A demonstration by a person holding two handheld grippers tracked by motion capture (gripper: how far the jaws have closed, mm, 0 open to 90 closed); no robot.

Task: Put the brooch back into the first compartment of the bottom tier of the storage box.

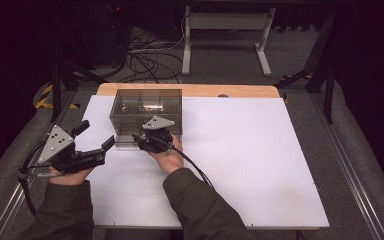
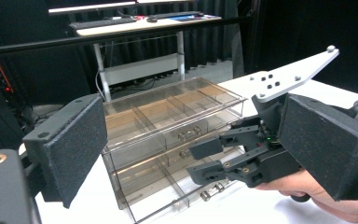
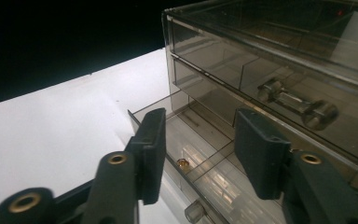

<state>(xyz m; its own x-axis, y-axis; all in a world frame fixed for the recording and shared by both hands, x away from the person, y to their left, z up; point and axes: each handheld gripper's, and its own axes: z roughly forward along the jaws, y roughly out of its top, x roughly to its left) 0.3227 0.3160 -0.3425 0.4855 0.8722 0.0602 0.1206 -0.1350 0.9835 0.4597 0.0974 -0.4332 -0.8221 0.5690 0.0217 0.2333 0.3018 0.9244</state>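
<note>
Smoked-plastic drawer cabinet [image 1: 146,112] at the table's far left, bottom drawer [image 2: 168,193] pulled out. Right gripper [image 1: 141,140], jaws apart, spans its front to work it; left gripper [image 1: 96,142] waits wide beside.

No text, label, brand, number or sign can be read anywhere in the views. Nothing is printed on the smoky drawer box [image 1: 146,116], and none is found on the white table top [image 1: 240,160] around it or on the grey plates above it.
</note>
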